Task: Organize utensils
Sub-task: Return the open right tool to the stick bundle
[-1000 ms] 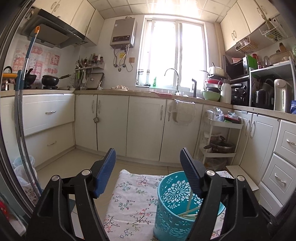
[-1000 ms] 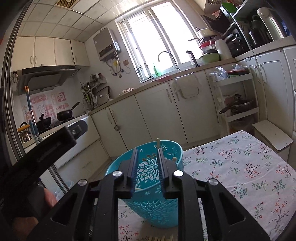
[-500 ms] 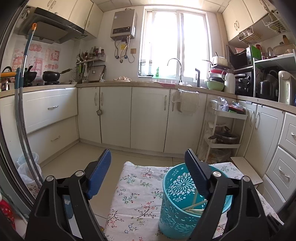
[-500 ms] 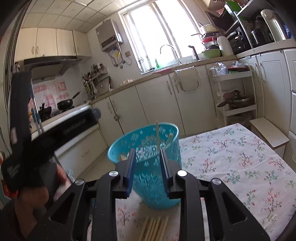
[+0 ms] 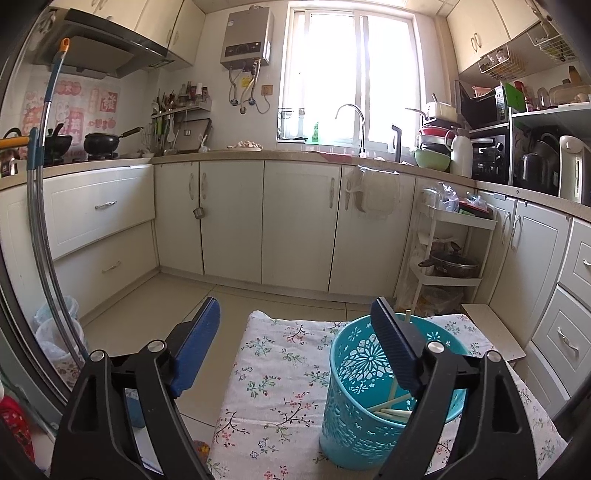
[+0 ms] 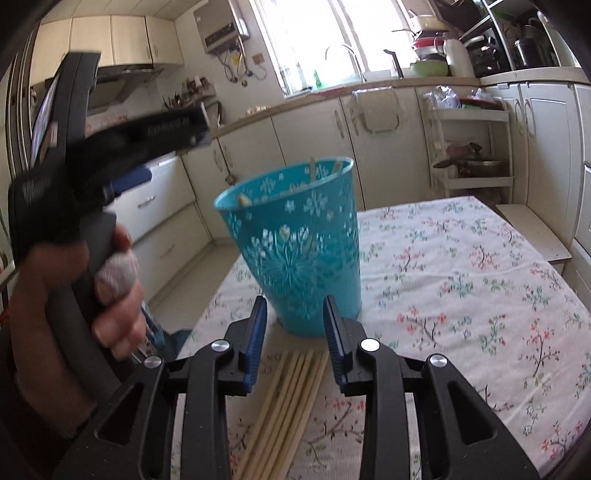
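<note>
- Left wrist view: the left tool stands wide apart with nothing between its blue pads; its right finger crosses in front of the turquoise basket.
- The basket stands upright on the floral cloth of the table, and pale chopsticks lean inside it, one tip rising above the far rim.
- Red paper cutouts with Chinese characters hang on the wall beside the stove; I cannot read them. The label on the water heater is too small to read.
- Compared with a second ago, the left tool has spread wider and more of the cloth shows.
- Right wrist view: the right tool is opening, its pads apart, with nothing gripped; a bundle of chopsticks lies on the cloth just below and between them.
- The basket stands just beyond the bundle.
- A hand grips the left tool's handle; white lettering on that tool's body is blurred.
- A second ago the right tool was nearly closed and higher, level with the basket's rim.
</note>
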A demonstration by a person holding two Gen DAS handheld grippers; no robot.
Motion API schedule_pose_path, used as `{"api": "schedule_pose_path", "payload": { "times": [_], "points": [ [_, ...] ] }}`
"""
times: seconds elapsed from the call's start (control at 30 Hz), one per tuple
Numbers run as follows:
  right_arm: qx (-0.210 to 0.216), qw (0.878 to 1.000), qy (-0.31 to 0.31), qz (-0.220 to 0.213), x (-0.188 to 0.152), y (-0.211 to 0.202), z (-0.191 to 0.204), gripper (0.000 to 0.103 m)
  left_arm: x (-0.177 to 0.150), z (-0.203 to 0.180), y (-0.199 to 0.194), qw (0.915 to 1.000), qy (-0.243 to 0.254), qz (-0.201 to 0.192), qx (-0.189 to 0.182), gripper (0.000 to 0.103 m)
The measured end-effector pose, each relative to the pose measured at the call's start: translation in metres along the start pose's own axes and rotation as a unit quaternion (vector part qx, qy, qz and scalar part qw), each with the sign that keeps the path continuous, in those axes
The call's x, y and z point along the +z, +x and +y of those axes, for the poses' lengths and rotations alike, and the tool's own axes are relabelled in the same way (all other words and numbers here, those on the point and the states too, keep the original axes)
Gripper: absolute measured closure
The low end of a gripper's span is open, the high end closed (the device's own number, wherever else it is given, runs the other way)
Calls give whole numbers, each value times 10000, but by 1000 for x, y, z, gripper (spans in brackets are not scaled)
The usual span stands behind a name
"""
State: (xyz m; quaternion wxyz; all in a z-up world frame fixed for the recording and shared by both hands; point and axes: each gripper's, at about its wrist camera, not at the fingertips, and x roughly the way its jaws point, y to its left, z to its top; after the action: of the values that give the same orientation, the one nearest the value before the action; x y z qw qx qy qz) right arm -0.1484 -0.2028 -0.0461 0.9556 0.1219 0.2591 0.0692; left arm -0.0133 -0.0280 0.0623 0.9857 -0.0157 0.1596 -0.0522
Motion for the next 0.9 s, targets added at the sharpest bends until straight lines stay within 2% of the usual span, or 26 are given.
{"api": "schedule_pose_path", "payload": {
  "times": [0.27,0.6,0.77,0.9],
  "points": [
    [-92,9991,-7,418,-10,11,-2,71,-1,0,2,10000,-2,58,-4,22],
    [-477,9907,-4,1271,-31,34,-10,71,-1,14,4,9998,-48,152,71,21],
    [-631,9840,-87,1662,-43,46,-12,73,-9,42,9,9979,-314,518,210,20],
    [-633,9840,-140,1659,-43,47,-11,74,-25,61,14,9937,-469,980,281,21]
  ]
}}
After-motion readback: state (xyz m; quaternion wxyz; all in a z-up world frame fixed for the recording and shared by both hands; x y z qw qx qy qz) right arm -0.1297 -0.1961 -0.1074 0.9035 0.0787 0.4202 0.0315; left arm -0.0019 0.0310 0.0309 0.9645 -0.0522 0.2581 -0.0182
